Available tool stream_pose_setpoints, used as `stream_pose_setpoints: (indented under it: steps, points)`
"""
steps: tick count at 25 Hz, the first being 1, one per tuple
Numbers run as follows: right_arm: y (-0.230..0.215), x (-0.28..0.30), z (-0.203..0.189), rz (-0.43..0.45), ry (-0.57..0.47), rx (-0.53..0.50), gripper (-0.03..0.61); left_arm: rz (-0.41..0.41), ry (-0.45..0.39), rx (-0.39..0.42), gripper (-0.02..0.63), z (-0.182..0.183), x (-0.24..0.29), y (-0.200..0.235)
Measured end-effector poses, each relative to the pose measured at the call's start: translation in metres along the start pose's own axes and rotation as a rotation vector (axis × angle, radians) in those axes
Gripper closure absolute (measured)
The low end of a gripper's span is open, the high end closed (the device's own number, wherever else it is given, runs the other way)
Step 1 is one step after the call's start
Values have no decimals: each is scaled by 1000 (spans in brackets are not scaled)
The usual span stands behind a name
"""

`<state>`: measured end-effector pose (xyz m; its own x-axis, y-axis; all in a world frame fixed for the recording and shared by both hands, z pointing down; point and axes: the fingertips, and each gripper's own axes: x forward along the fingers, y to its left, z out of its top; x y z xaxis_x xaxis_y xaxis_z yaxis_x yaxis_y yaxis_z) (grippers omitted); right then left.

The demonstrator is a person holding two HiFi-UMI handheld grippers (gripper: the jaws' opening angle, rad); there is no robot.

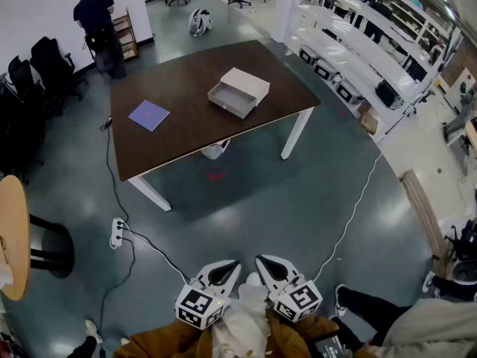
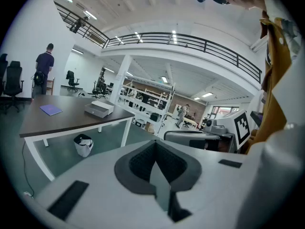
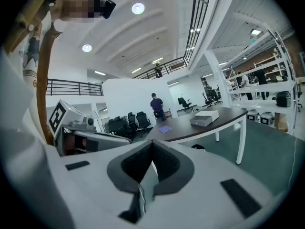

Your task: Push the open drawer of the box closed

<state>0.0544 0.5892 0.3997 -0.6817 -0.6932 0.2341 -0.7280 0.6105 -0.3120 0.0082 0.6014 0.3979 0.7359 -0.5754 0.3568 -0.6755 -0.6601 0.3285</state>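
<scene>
Nearest, on the near side of the bench and well apart from it: left hand-held gripper, jaws pressed together with nothing between the pads. Just beside it, right hand-held gripper, jaws likewise pressed together and empty. Both held low over the grey floor, tips aimed toward the bench, marker cubes close to the body.

Between the grippers and the bench, off its near-left corner: white power strip on the floor, with a dark cable running from it toward the bench's left end. Off the near-right leg: thin white cable curving across the floor.

Under the bench, near its front edge: small white waste bin.

On the bench, toward its left end: flat purple sheet, lying alone. Toward the right end and well apart from the sheet: pale box, with its drawer open, slid out toward the near side of the bench. Nothing made out inside the drawer. No gripper near either.

Beyond the bench's far-left corner: person in dark clothes, standing with back turned. Left of the bench: row of black chairs. Past the bench's right end: long white shelving.
</scene>
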Motion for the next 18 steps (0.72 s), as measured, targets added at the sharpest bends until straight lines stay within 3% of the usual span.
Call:
stream_pose_setpoints:
  steps: [11,18]
  points:
    - [1,-2,1,6,1,0,578,-9,11,-6,609,0,5,-4]
    - [-13,-16,5,21,-21,79,578,-15,25,0,609,2,20,-18]
